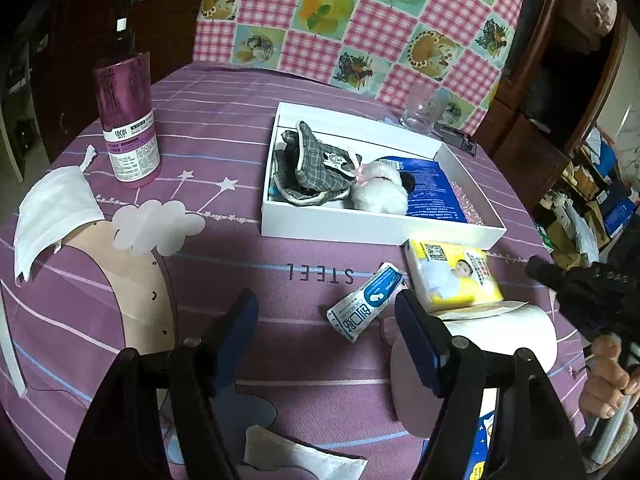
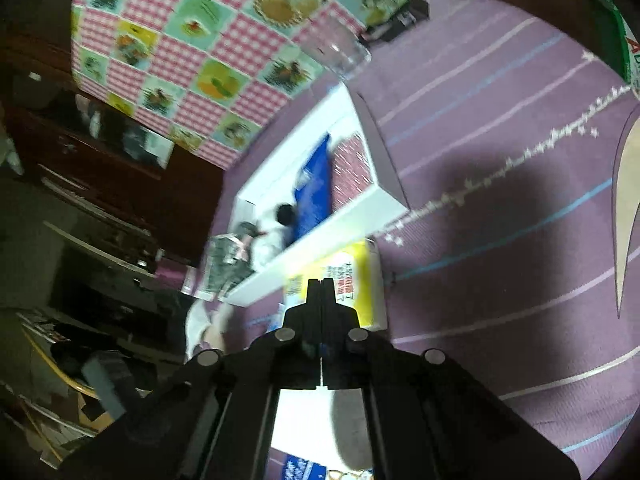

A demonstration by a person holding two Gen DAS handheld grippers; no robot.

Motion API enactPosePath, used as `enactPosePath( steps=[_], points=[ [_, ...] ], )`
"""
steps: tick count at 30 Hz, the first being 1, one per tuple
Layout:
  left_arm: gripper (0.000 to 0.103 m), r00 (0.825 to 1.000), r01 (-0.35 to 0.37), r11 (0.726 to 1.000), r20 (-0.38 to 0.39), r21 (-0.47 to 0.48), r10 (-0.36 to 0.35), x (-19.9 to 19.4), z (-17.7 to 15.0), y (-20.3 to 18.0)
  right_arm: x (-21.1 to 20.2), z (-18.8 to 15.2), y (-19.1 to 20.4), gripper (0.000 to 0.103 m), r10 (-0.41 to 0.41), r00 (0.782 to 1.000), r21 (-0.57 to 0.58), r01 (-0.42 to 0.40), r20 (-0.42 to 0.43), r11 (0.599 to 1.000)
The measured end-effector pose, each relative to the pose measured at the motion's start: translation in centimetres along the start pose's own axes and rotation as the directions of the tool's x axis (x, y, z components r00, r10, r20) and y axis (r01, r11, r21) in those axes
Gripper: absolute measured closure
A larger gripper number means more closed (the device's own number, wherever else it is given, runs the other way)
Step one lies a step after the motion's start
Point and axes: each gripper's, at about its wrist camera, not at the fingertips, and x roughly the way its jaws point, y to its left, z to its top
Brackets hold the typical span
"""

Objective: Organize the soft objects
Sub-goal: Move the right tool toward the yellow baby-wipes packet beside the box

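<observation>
- My left gripper [image 1: 326, 336] sits spread wide at bottom centre, nothing pinched.
- My right gripper [image 2: 321, 292], bottom centre, is pressed together, empty.
- Yellow tissue pack [image 1: 454, 276] lies right of centre, touching the white box [image 1: 376, 228].

The left gripper [image 1: 326, 332] was black, its two fingers [image 1: 236, 328] faced inside with dark blue pads. Round grey pins sat at the joints behind them, and broad black arms spread back to the frame's bottom edge. The right gripper [image 2: 321, 286] was also black, angular and tapering to a narrow tip, with four round grey pins behind it. A black glove [image 1: 592, 292] showed to the right of the left gripper.
</observation>
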Motion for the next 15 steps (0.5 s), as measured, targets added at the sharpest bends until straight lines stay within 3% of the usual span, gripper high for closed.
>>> enactPosePath(
  steps=[4,8,11,13,15],
  points=[
    [0.032,1.0,-0.003,1.0,-0.002,0.001,0.003,0.0,0.0,0.0,-0.7,-0.1,0.6,0.102,0.009,1.0,-0.022,-0.008,0.021,1.0],
    [0.032,1.0,-0.006,1.0,-0.002,0.006,0.006,0.0,-0.1,-0.1,0.1,0.0,0.8,0.101,-0.058,0.998,-0.048,0.059,0.02,0.997],
    [0.032,1.0,-0.013,1.0,0.004,0.008,0.013,0.0,-0.1,-0.1,1.3,0.2,1.0,0.082,-0.187,0.982,-0.094,0.187,0.015,0.978],
    [0.032,1.0,-0.013,1.0,0.003,0.005,0.013,0.1,-0.1,0.0,1.7,0.2,1.1,0.058,-0.221,0.975,-0.109,0.221,0.014,0.969],
    [0.032,1.0,-0.016,1.0,0.002,0.006,0.016,0.1,-0.1,-0.1,2.0,0.3,1.3,0.052,-0.22,0.976,-0.114,0.218,0.001,0.969]
  ],
)
